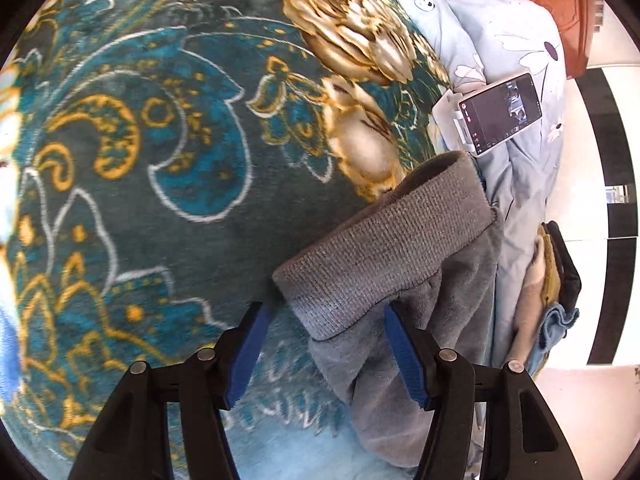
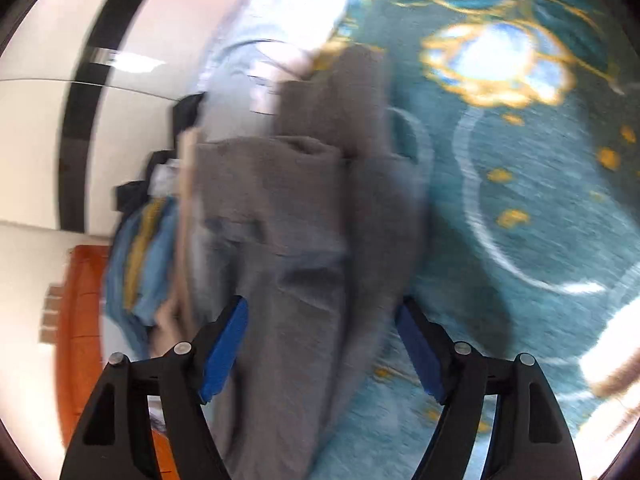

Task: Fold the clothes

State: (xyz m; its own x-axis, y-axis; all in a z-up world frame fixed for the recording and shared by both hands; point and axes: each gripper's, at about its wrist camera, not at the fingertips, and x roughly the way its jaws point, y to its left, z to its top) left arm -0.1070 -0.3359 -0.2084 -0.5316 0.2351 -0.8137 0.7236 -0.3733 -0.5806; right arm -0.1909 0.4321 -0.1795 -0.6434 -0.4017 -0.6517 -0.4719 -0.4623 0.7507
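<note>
My left fingers (image 1: 324, 354) are released above the grey garment (image 1: 400, 248), which lies on the bed blanket (image 1: 160, 200) so I can fold it; its ribbed cuff sits just beyond the tips, at centre right. My right fingers (image 2: 322, 350) are released too, with grey cloth (image 2: 288, 220) between them, untouched.

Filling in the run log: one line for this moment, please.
task: fold clothes | left gripper: jaws open over grey garment | right gripper: jaws open | surface: teal blanket
</note>
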